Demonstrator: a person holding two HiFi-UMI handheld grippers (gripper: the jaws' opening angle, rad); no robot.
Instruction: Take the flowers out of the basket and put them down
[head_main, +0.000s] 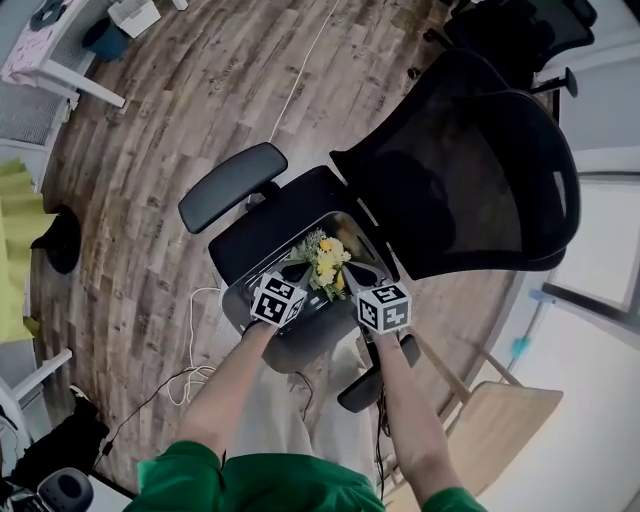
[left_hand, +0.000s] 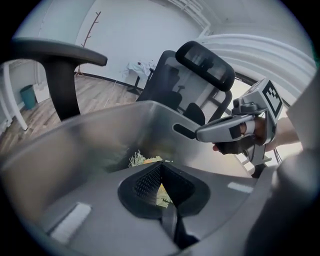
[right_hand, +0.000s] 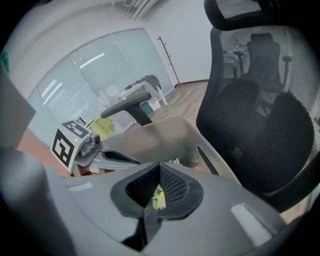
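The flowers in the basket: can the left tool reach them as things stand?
Probably yes. The basket is open on top, nothing covers the flowers, and the left tool hangs close over it. Its jaws are shut, so they must open first.

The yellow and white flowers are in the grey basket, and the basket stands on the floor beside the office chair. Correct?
No. The basket stands on the office chair's seat, not the floor; the head view shows it. The flowers are inside.

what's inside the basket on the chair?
Yellow and white flowers sit in the basket. The blooms, left gripper and right gripper cover its floor and the stems.
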